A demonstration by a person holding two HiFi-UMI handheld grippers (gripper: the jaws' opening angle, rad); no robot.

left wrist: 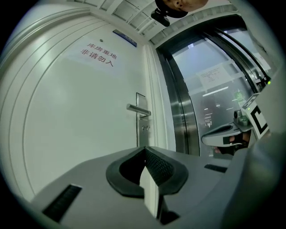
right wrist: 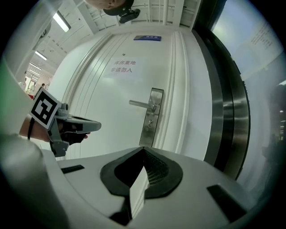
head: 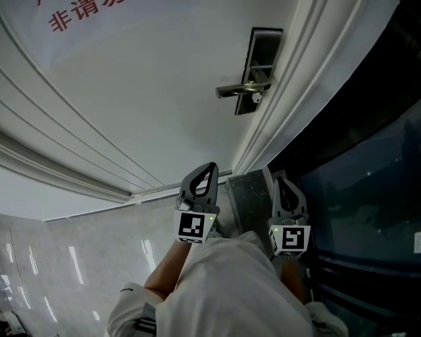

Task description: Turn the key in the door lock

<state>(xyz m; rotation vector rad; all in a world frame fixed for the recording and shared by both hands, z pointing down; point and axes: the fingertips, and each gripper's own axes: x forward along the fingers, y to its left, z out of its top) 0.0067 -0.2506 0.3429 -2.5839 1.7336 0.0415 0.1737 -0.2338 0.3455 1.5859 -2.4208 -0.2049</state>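
Left gripper (head: pixel 209 170) and right gripper (head: pixel 281 185) point toward the lock (head: pixel 260 62), well apart from it. Both have their jaws pressed together on nothing, since the key (head: pixel 256 97) is not yet reached.

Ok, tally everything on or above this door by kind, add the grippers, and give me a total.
grippers: 2 (left gripper, right gripper)
signs: 2 (red-lettered notice, blue plaque)
lever handle: 1
lock plate: 1
key: 1
Total: 7
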